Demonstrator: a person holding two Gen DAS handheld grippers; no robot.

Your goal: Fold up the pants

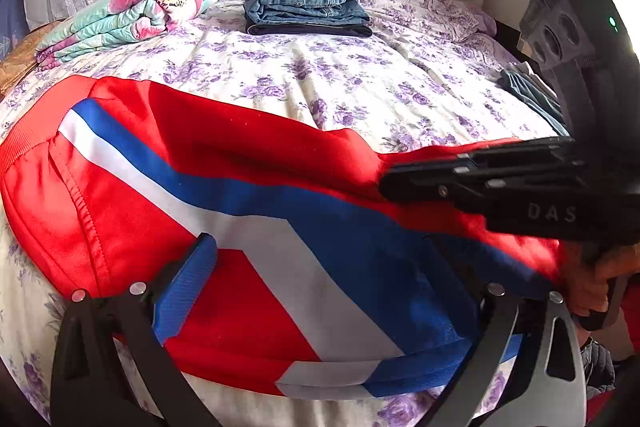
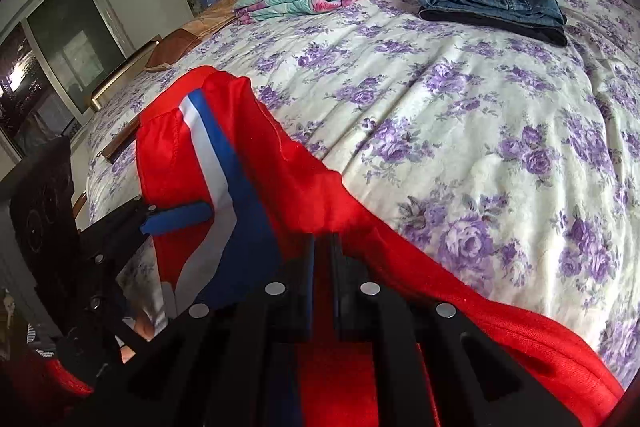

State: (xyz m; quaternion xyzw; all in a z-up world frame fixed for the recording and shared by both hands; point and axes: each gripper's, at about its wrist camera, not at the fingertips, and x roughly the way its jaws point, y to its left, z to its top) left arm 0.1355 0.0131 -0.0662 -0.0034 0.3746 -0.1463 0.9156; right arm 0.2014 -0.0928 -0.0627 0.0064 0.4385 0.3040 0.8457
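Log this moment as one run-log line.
left gripper: open over red pants | right gripper: shut on red pants | folded jeans: behind

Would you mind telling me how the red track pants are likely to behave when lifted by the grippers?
The red track pants will probably flop: the fabric already sags and creases beside the right gripper, which is shut on it. They look thin and light for their size. The smooth, slightly shiny knit may slip, so the left gripper, open around the cloth, likely needs a firm pinch.

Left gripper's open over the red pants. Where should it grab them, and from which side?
Probably the near folded edge, coming in low from the front of the bed. The left gripper already straddles the pants there, and the right gripper pinches the same side.
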